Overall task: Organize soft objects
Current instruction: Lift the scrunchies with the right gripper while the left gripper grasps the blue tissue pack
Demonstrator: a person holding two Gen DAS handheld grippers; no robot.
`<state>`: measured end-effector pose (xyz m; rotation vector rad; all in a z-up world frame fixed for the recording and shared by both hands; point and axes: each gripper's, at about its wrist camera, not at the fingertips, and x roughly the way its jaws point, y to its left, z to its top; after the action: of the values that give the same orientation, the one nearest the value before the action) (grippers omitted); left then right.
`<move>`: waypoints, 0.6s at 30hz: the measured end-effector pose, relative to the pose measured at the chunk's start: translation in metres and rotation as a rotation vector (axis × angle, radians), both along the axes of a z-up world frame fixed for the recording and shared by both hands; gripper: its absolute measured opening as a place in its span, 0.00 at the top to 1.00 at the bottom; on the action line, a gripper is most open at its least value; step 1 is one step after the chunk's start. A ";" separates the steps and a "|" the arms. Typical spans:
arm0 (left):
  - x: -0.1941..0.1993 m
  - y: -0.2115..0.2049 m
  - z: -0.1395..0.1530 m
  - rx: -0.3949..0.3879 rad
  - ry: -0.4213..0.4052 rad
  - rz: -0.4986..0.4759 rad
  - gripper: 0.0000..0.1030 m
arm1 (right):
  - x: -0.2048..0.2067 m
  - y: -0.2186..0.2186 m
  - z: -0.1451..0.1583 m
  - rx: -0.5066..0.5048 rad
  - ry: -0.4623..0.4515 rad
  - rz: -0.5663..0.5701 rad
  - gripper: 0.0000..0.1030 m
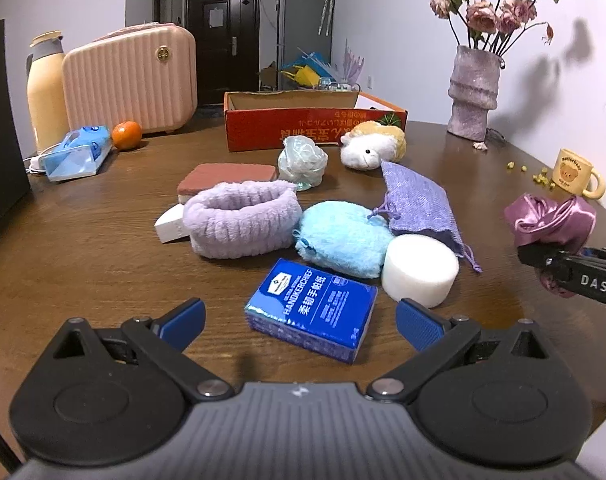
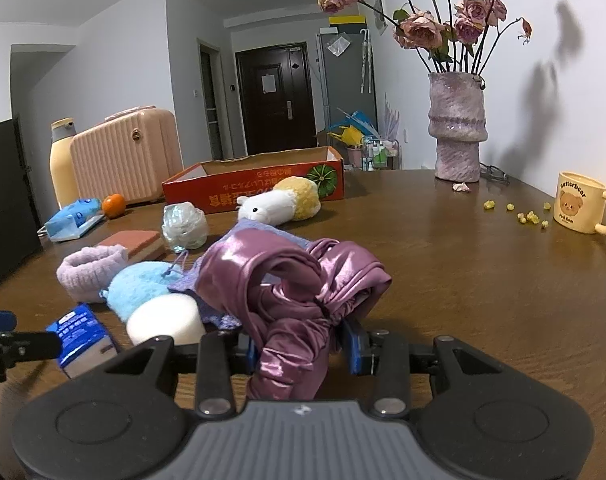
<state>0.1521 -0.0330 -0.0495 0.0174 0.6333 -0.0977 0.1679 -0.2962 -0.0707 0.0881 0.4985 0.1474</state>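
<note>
Our right gripper (image 2: 301, 350) pinches the purple satin scrunchie (image 2: 291, 280) above the table (image 2: 463, 260) — our left gripper (image 1: 301, 320) gapes wide, holding nothing, near the blue tissue pack (image 1: 311, 310). Far beyond sits the red cardboard box (image 1: 303, 120).

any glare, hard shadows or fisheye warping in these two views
Left wrist view: table edge bows with fisheye curvature; flowers cast hard shadows on the wall behind the vase. Right wrist view: sheen glares on the satin scrunchie; dark vignette in the corners.
</note>
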 end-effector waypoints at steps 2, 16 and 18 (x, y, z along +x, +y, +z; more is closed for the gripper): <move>0.006 -0.002 -0.003 0.004 0.009 -0.004 0.00 | 0.002 0.000 -0.001 -0.005 0.000 0.004 0.63; 0.043 -0.007 -0.025 0.025 0.071 0.015 0.00 | 0.014 0.000 -0.014 0.022 0.037 0.039 0.62; 0.045 -0.008 -0.027 0.022 0.074 0.017 0.00 | 0.013 0.000 -0.015 0.025 0.039 0.043 0.62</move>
<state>0.1975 -0.0405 -0.0764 0.0302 0.7087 -0.0755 0.1813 -0.2965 -0.0855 0.1048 0.5375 0.1938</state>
